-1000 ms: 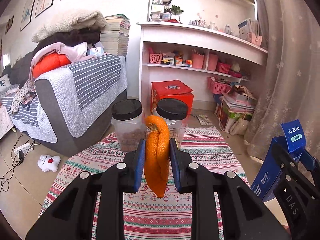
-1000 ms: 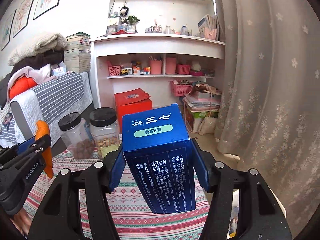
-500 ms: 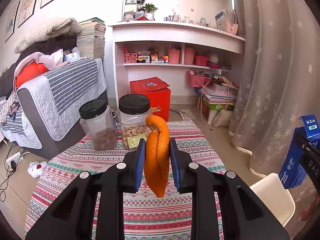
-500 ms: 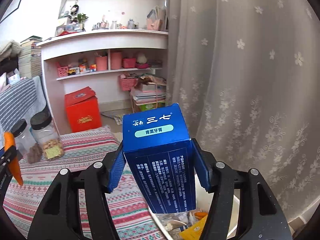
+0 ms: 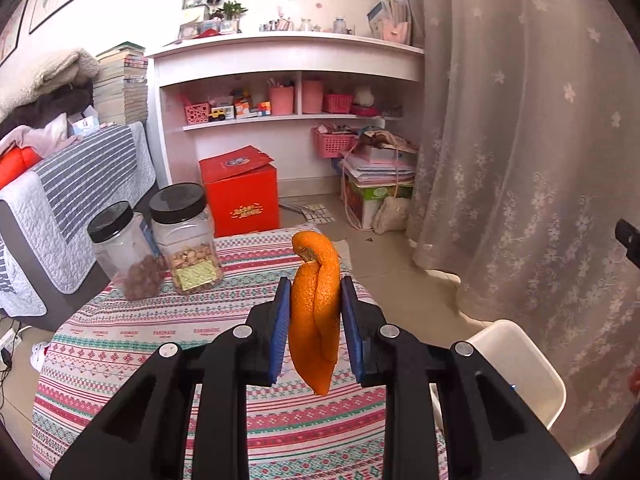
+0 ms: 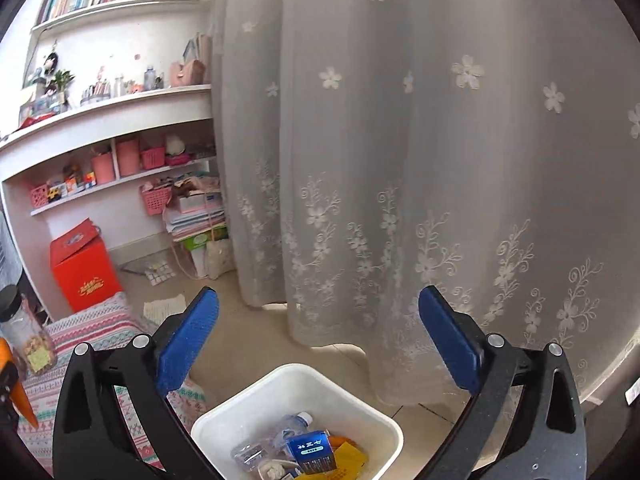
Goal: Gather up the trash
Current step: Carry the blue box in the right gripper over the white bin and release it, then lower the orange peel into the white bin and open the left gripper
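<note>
The orange peel (image 5: 314, 320) hangs pinched between the pads of the left gripper (image 5: 314, 330), above the patterned tablecloth (image 5: 120, 344). The blue box (image 6: 312, 453) lies in the white bin (image 6: 376, 420) (among bottles and wrappers) below the right gripper (image 6: 318, 344), whose jaws have just been opening and hold nothing.
</note>
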`<action>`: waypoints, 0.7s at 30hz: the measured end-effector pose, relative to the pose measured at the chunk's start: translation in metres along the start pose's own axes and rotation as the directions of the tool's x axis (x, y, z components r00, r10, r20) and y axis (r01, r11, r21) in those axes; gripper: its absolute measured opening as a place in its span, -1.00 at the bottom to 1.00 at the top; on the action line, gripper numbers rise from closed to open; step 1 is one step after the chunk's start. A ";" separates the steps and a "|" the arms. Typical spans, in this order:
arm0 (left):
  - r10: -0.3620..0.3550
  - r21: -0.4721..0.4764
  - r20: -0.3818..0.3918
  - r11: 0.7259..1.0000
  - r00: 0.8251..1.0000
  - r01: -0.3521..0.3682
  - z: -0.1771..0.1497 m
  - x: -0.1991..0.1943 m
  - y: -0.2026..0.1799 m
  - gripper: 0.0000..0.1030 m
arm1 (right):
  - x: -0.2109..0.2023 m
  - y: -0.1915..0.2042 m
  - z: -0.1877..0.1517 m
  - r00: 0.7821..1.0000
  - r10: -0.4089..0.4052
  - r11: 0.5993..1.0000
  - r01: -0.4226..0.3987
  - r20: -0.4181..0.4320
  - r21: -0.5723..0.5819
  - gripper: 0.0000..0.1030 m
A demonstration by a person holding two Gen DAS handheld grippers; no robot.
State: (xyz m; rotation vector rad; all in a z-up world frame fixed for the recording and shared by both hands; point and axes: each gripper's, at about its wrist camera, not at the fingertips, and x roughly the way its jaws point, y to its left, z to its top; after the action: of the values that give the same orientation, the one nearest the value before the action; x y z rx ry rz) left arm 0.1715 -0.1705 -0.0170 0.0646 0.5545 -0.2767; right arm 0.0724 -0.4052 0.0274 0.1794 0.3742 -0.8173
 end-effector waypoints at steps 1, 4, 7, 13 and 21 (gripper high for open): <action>-0.017 0.010 -0.003 1.000 1.000 0.017 0.000 0.001 -0.008 -0.48 | 0.001 -0.004 0.002 1.000 -0.006 1.000 0.006 0.000 0.016 0.86; -0.094 0.005 -0.047 0.996 0.994 0.094 -0.002 0.009 -0.036 -0.48 | 0.003 -0.018 0.008 1.000 -0.019 0.997 0.019 0.000 0.069 0.86; -0.163 -0.003 -0.084 0.987 0.983 0.163 -0.004 0.017 -0.067 -0.48 | 0.002 -0.029 0.012 0.999 -0.032 0.994 0.031 0.008 0.109 0.86; -0.321 -0.021 -0.160 0.947 0.933 0.322 -0.009 0.030 -0.129 -0.29 | 0.002 -0.053 0.023 0.996 -0.081 0.982 0.074 0.033 0.173 0.86; -0.358 -0.017 -0.179 0.932 0.916 0.361 -0.009 0.026 -0.153 0.74 | -0.002 -0.063 0.027 0.992 -0.111 0.978 0.097 0.063 0.187 0.87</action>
State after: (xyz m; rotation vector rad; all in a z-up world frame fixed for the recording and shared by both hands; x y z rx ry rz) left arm 0.1462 -0.3229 -0.0363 0.0021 0.7445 -0.6403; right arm 0.0310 -0.4543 0.0518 0.3025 0.2400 -0.9599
